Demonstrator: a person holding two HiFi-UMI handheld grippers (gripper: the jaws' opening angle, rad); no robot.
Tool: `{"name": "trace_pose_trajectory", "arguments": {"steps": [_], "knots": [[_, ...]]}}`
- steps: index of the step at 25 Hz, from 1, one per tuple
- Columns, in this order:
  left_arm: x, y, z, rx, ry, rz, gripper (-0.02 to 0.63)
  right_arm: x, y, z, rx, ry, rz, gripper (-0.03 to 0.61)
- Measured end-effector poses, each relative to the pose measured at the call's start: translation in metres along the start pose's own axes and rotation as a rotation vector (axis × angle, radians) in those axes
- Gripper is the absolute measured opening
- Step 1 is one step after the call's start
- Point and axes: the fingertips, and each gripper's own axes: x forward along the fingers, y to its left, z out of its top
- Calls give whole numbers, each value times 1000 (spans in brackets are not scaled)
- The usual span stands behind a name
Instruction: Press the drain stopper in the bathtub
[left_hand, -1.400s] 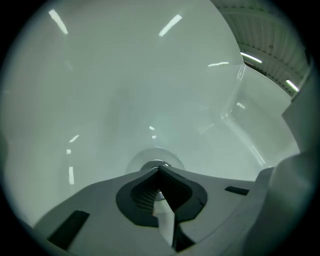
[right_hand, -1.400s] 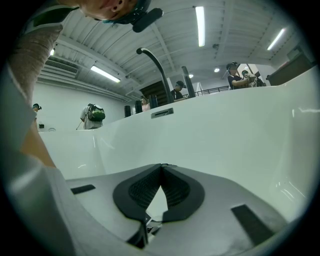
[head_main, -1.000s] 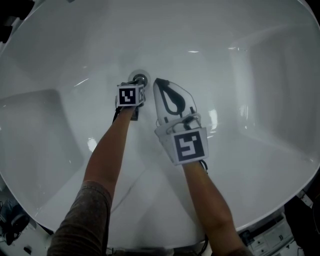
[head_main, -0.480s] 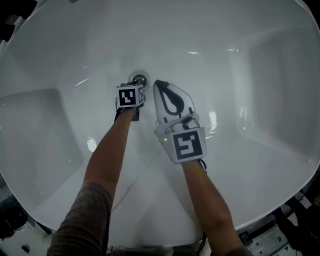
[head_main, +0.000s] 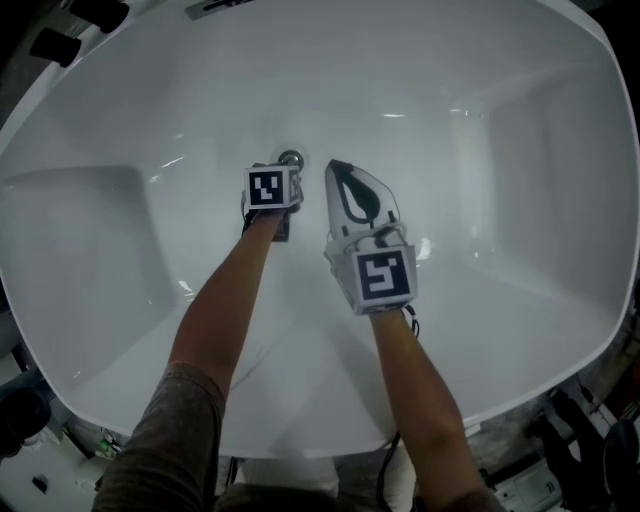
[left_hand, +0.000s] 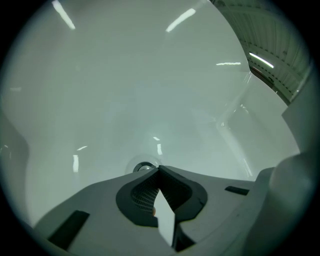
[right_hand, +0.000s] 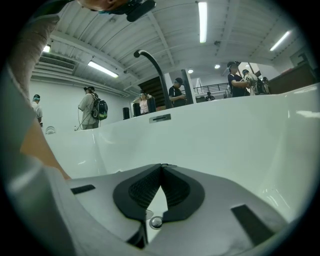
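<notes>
A round metal drain stopper (head_main: 291, 158) sits in the floor of the white bathtub (head_main: 480, 90). In the left gripper view the drain stopper (left_hand: 145, 167) peeks out just past the jaw tips. My left gripper (head_main: 283, 172) is shut, its tips right at the stopper; contact cannot be made out. My left gripper (left_hand: 159, 170) holds nothing. My right gripper (head_main: 338, 168) hovers to the right of the drain, shut and empty. In its own view my right gripper (right_hand: 161, 167) points at the tub's far wall.
The tub's sloped walls rise all round, with a flat shelf (head_main: 70, 230) at the left. A dark curved faucet (right_hand: 152, 65) and an overflow plate (right_hand: 160, 118) stand on the far rim. Several people stand beyond the tub.
Both grippers have drifted slightly to the right and farther into the view; the head camera has pulled back a little. The jaws stay shut.
</notes>
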Motion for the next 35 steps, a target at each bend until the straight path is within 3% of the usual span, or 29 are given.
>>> {"name": "trace_pose_trajectory", "arguments": {"steps": [12,18,29,35], "knots": [[-176,-53,56,21,-43,-10,5,-68,34,132,23,-24,-14,0],[-266,-79,78,-26,-61,-43,5,-106,53,183,27,-6,-28,0],[-448,-113,114,26,-151,-44,3,-171,103,284,71,-20,-36,0],[-530,-124,123,80,-219,-58,3,-199,136,319,91,7,-20,0]]}}
